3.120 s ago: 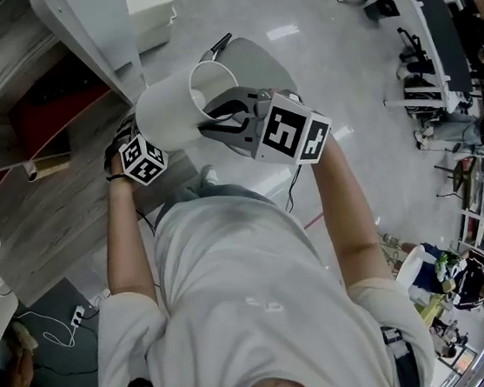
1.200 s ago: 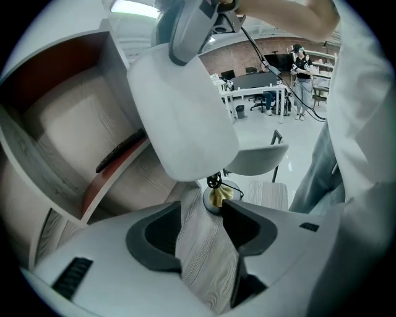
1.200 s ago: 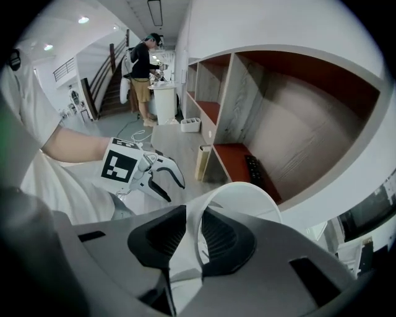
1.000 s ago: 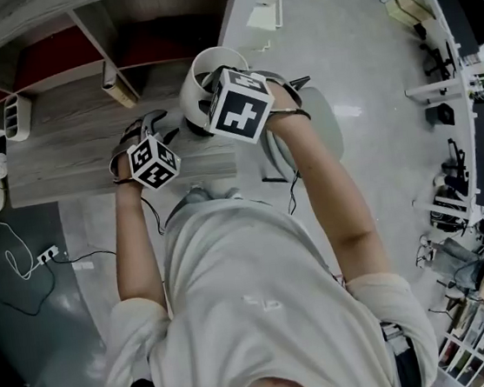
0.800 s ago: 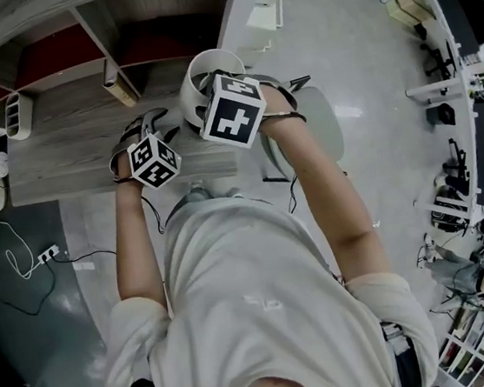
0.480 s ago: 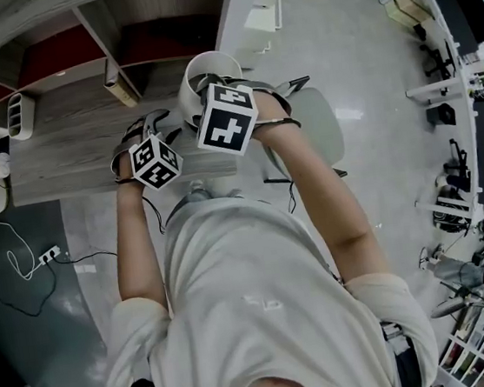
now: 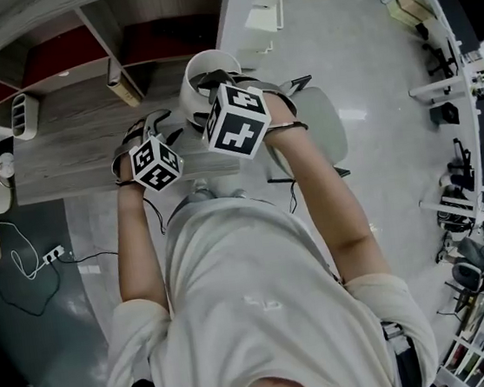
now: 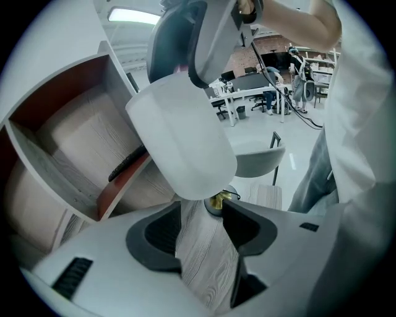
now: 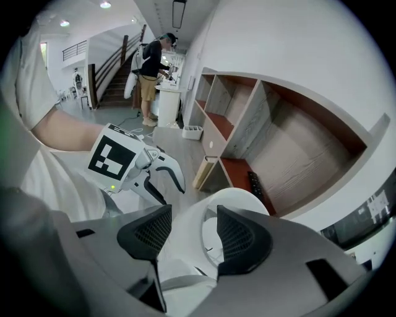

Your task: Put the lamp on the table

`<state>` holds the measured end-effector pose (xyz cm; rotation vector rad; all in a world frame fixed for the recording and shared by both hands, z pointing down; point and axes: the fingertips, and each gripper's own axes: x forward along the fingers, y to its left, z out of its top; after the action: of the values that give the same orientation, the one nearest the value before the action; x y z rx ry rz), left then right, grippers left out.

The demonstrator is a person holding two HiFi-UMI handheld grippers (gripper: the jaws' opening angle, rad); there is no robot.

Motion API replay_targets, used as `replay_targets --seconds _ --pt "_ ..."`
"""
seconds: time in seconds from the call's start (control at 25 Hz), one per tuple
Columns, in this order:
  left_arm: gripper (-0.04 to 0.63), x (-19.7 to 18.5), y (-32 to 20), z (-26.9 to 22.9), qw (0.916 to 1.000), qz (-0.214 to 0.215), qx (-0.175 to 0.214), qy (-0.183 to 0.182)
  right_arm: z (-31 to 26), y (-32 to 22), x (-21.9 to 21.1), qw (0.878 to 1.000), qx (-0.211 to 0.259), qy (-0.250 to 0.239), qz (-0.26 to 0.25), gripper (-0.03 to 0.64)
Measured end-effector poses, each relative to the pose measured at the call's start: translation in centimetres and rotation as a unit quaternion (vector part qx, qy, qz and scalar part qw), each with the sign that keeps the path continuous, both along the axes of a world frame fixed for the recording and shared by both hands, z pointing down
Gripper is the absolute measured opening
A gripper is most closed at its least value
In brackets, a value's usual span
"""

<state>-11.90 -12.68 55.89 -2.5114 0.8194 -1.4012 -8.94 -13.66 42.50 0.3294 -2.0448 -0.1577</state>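
We have the lamp (image 8: 179, 142) seemingly set on the table (image 8: 201, 263). The right gripper (image 9: 185, 234) jaws have just been opening off its shade, the left gripper (image 8: 201, 226) jaws gape empty, and only withdrawal is left.

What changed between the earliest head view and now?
The lamp, earlier carried tilted over the floor in the right tongs, now stands on the wooden table. The right tongs' jaws have just been opening, releasing the shade; its rim is still between them. The left tongs stay by the lamp's base, open and empty.
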Motion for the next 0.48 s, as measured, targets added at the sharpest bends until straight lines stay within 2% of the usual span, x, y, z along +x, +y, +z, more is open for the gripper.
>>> replay_targets --seconds 0.08,0.2,0.36,0.48 --pt "0.222 0.0 -0.1 -0.2 1.0 0.002 0.005 0.0 -0.5 -0.4 0.3 1.0 0.017 -0.01 0.006 0.244" --pt "0.201 0.0 -0.5 -1.2 0.9998 -0.004 0.017 0.012 -1.8 -1.1 1.0 0.998 0.048 -0.042 0.016 0.192" --pt "0.087 0.8 -0.8 -3.3 0.9971 -0.021 0.029 0.068 -4.6 -1.5 2.8 0.988 0.083 -0.12 0.04 0.121" --pt "0.035 1.2 -1.0 -4.9 0.9908 -0.038 0.035 0.125 -6.1 -1.6 4.5 0.976 0.098 -0.184 0.07 0.066"
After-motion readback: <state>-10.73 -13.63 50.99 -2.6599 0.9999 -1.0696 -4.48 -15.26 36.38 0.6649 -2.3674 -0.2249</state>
